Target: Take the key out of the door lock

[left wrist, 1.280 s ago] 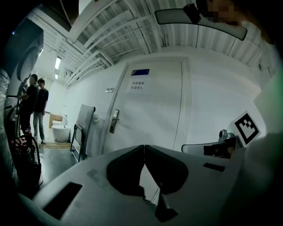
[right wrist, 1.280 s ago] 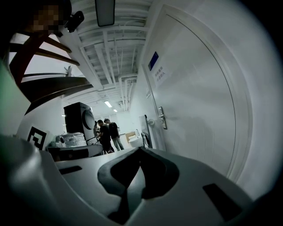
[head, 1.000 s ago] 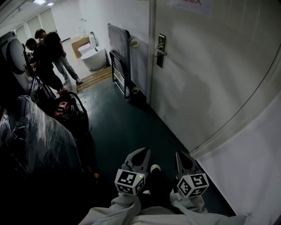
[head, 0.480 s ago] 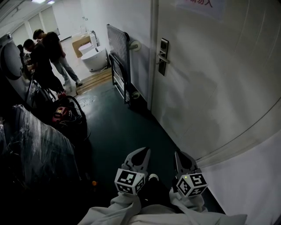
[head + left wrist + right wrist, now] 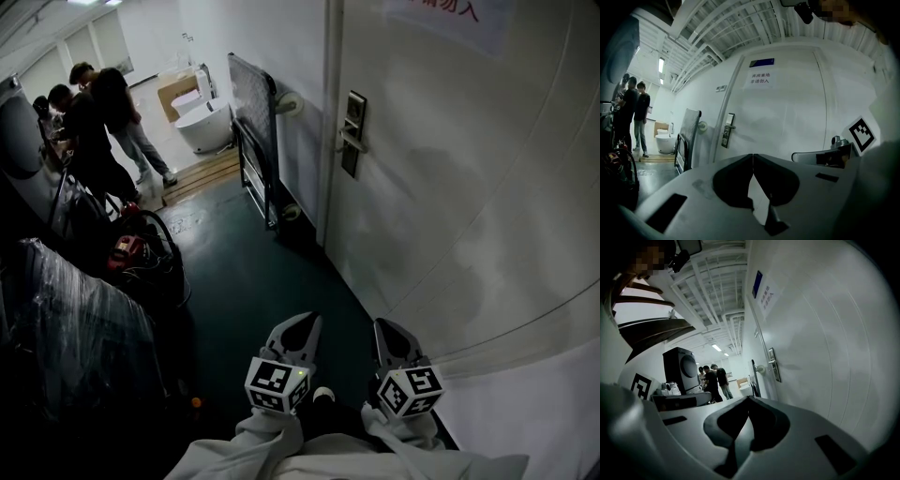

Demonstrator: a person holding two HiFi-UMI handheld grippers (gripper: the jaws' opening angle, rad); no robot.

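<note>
Two people (image 5: 94, 117): stood close together in dark clothes, far to the left of the door lock (image 5: 353, 133) and farther from the camera than it.
Plastic-wrapped bundle (image 5: 75, 319): lay in shadow, well left of the door lock and much nearer the camera than the people.
Bathtub (image 5: 204, 122): white, and sat on the dark green floor (image 5: 253, 272) left of the door lock, just right of the people.
Trolley (image 5: 255, 108): a flat platform stood up on end, just left of the door lock.
Left gripper (image 5: 306, 322): was held low, below and slightly left of the door lock and well apart from it. Its jaws were pressed together with nothing between them.
Door lock: a dark upright plate with a lever handle, mounted near the left edge of the pale door (image 5: 450, 206).
Key: was too small to make out on the door lock in any view.
Right gripper (image 5: 382, 326): was held low, below and slightly right of the door lock, beside the left gripper. Its jaws met at the tips and held nothing.
Sign (image 5: 441, 11): a paper notice on the door, above and right of the door lock, cut off by the top edge of the head view.
</note>
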